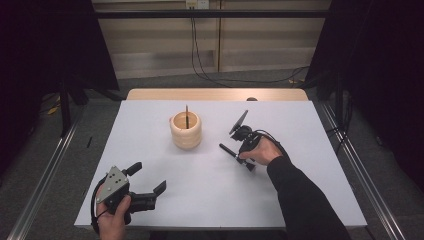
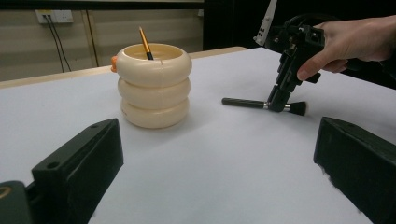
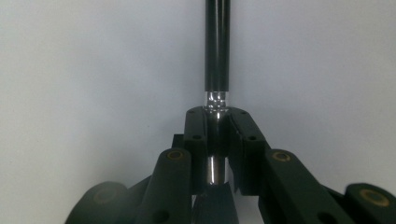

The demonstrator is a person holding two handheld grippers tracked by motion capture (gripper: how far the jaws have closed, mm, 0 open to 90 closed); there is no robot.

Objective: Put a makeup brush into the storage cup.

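The person at the table works with a gripper in each hand, and the ringed wooden cup [image 1: 186, 131] near the middle of the white table [image 1: 150, 150] is the easiest thing to steer by. The cup is pale, built like three stacked rings, and stands upright. A thin brush with an orange-brown handle [image 2: 145, 43] leans inside it, tip down, handle poking above the rim.

To the right of the cup, and a little nearer the person, lies a makeup brush [image 2: 261, 104] flat on the table. Its black handle points back toward the cup, and its dark bristle head faces away from it. The right gripper [image 1: 240, 155] comes down on this brush from above, held in the person's right hand [image 1: 262, 150]. In the right gripper view the two black jaws are pressed in on the shiny metal collar [image 3: 216, 100] of the brush, pinching it on both sides, with the handle running straight out beyond them. The brush lies on the table surface.

The left gripper [image 1: 150, 182] sits well away from the cup, down by the near left corner of the table. Its jaws are spread wide with nothing between them, and they point toward the cup.
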